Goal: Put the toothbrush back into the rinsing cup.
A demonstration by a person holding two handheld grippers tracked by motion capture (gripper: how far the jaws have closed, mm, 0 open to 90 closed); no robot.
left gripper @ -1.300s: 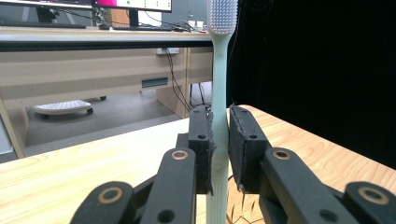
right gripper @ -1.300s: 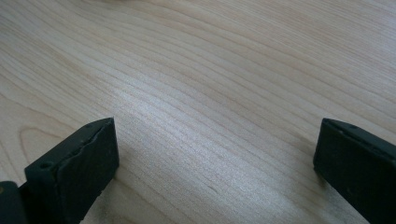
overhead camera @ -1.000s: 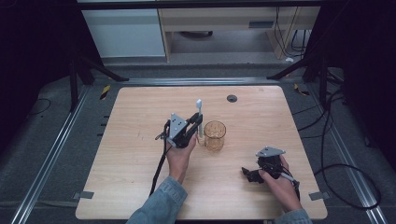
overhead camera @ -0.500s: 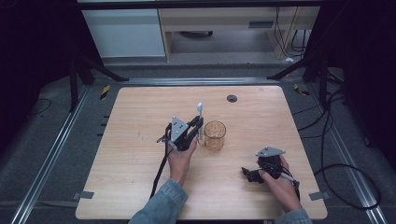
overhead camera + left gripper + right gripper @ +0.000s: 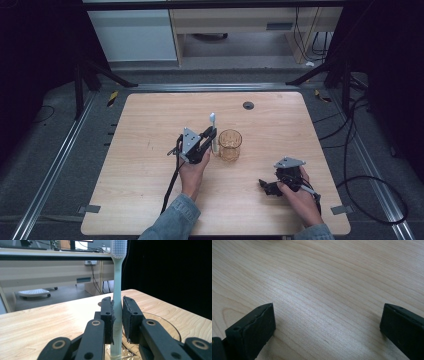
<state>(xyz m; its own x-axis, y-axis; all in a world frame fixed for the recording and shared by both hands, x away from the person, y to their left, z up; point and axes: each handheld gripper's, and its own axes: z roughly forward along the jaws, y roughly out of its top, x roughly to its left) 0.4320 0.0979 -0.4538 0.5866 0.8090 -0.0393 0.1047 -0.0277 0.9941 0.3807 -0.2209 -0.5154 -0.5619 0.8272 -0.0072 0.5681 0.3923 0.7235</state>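
Note:
A pale green toothbrush (image 5: 117, 290) stands upright, bristles up, clamped between the pads of my left gripper (image 5: 117, 317). In the high view the left gripper (image 5: 210, 137) holds that toothbrush (image 5: 213, 127) just left of a clear glass cup (image 5: 230, 145) at the table's middle. In the left gripper view the brush's lower end reaches down at the rim of the cup (image 5: 165, 325). My right gripper (image 5: 267, 186) rests low on the wooden table (image 5: 150, 165) at the front right. Its jaws (image 5: 327, 325) stand wide apart with only bare wood between them.
A small dark round grommet (image 5: 248, 105) sits in the tabletop near the far edge. Black cables trail off the table's right side, and metal rails run along both sides. A white cabinet and a desk stand behind the table.
The left gripper with the toothbrush has shifted slightly toward the cup. The right hand has stayed where it was.

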